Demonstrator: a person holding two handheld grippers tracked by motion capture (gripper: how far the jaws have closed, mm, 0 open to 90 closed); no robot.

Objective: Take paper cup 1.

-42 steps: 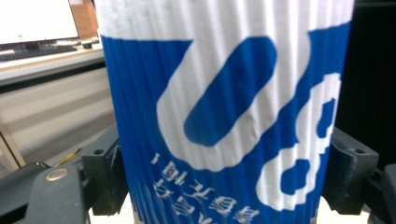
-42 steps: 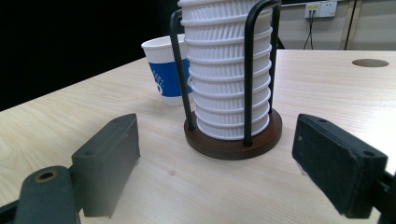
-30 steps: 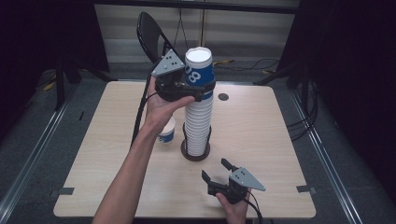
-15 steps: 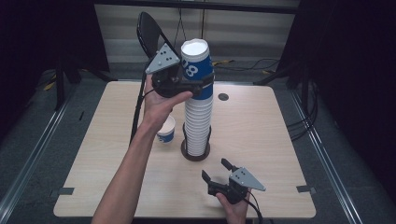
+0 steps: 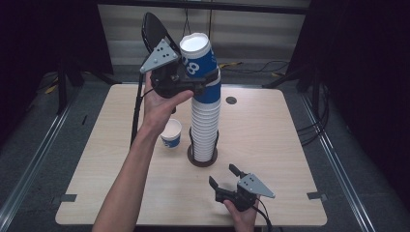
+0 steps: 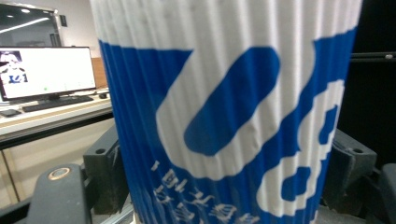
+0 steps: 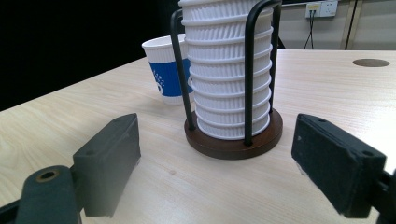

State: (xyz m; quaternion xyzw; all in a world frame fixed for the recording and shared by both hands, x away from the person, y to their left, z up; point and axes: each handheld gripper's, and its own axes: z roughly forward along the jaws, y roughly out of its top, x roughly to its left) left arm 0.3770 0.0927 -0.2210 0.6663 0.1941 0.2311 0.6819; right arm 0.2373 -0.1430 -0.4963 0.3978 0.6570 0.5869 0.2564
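The left gripper [image 5: 200,79] holds the top cup [image 5: 199,58] between its jaws, at the very top of the tall cup stack [image 5: 205,125], which stands in a holder [image 5: 202,159] on the table [image 5: 290,145]. A single cup [image 5: 171,133] stands just beside the holder. The right gripper [image 5: 223,175] rests near the holder, jaws wide and empty
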